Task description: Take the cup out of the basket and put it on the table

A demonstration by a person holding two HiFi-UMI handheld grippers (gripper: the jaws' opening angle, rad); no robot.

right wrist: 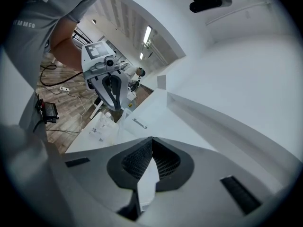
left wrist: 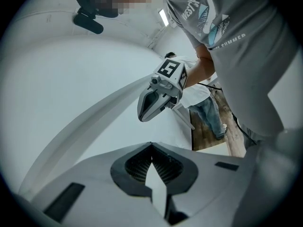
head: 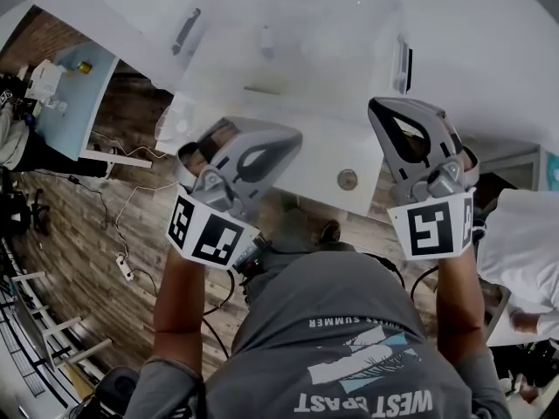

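Observation:
A white, translucent basket [head: 297, 51] with dark side handles stands on the white table [head: 489, 51] ahead of me. Its inside is washed out, and I cannot make out a cup in any view. My left gripper [head: 293, 138] and right gripper [head: 376, 107] hover at the table's near edge, short of the basket and angled toward each other. Both sets of jaws are shut with nothing between them, as seen in the left gripper view [left wrist: 151, 144] and the right gripper view [right wrist: 151, 138]. Each gripper view shows the other gripper in the air: the right gripper [left wrist: 144, 115] and the left gripper [right wrist: 112, 103].
A round metal grommet [head: 348, 179] sits in the table near its front edge. Wooden floor with cables and a power strip [head: 122, 267] lies to the left, beside a pale blue table [head: 74, 103]. Another person in white [head: 524, 251] stands at the right.

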